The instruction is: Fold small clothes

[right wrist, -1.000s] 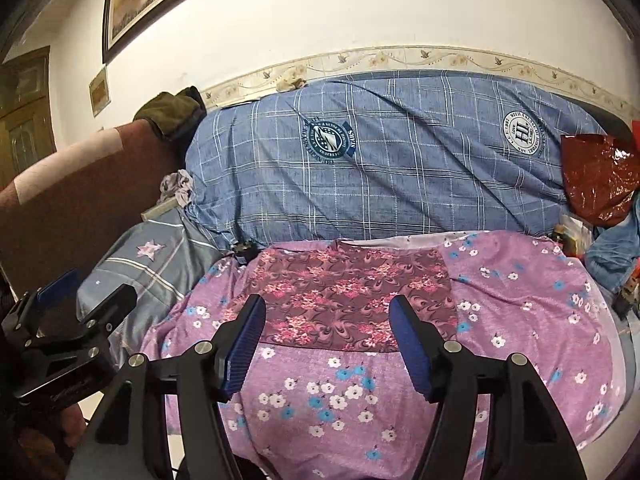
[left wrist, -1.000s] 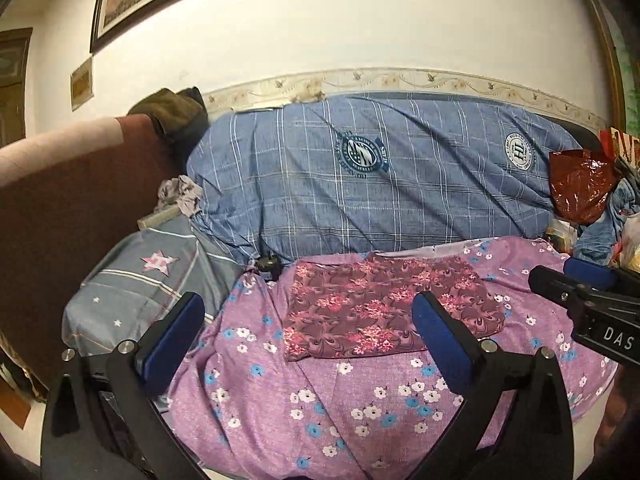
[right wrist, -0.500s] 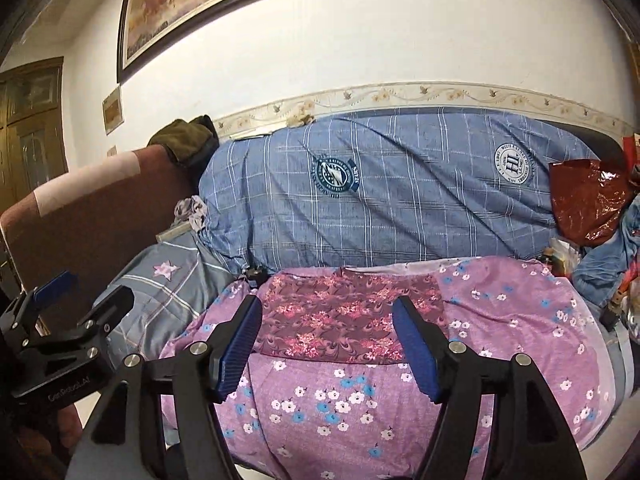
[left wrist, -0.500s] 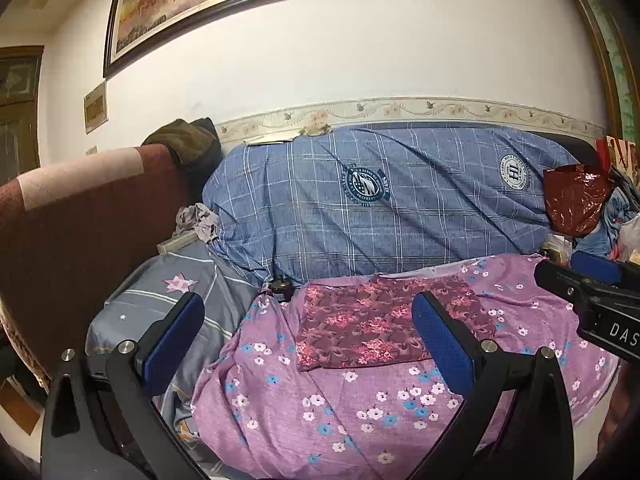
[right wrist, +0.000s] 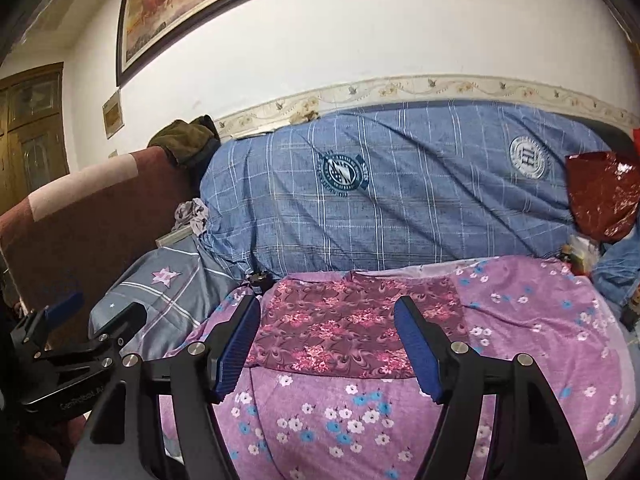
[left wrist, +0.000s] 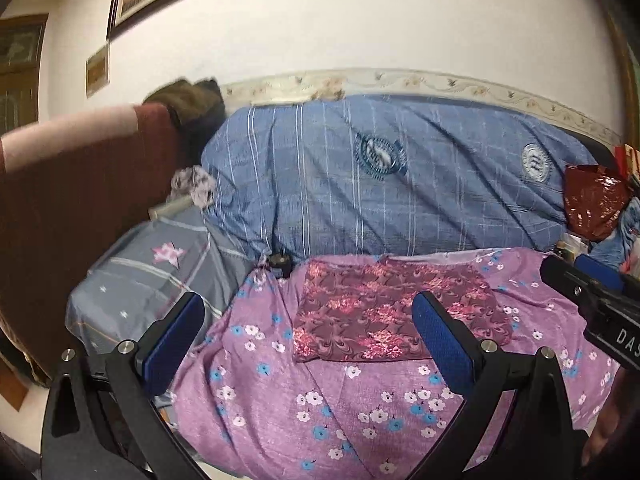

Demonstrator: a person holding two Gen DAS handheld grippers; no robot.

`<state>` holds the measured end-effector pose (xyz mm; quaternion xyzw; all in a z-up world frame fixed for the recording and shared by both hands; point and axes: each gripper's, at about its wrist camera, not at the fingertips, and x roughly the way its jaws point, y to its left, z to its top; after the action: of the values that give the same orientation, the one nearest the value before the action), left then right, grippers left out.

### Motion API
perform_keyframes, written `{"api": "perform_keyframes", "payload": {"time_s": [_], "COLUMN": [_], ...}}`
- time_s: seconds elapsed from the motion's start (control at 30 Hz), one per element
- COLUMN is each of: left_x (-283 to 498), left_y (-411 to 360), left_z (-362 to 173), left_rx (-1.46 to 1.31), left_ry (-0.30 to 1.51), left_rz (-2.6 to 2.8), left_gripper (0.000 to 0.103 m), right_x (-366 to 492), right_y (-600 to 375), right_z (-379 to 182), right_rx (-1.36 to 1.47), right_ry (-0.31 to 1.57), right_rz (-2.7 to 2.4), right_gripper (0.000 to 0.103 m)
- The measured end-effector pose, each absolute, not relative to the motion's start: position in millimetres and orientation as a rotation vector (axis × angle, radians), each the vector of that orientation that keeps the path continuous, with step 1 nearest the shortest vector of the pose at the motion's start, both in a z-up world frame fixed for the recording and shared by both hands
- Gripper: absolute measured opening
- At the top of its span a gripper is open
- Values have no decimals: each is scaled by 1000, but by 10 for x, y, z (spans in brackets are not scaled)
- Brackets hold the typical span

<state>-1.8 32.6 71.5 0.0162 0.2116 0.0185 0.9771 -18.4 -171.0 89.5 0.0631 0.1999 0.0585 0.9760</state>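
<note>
Dim warm indoor light, left view motion-blurred, fisheye edges bent — dark corners

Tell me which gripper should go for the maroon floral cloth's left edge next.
Left, probably. In the left wrist view, the left gripper frames the maroon floral cloth's left edge, jaws open and empty. The right gripper frames the cloth's middle, also open.
</note>
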Motion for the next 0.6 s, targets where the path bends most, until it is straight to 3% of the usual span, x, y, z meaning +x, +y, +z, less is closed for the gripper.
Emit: {"api": "perform_keyframes", "payload": {"time_s": [0.6], "left_x": [1833], "left_y": [218], "left_z": [-159], "left_rx": [-141], "left_ry": [549], "left_rz": [182], "left_gripper": [103], "right_x": [1596], "right_y": [-2196], "right_z": [-37], "right_rx": [185], "right_ry": [550], "right_rz": [-37], "right_gripper": [71]}}
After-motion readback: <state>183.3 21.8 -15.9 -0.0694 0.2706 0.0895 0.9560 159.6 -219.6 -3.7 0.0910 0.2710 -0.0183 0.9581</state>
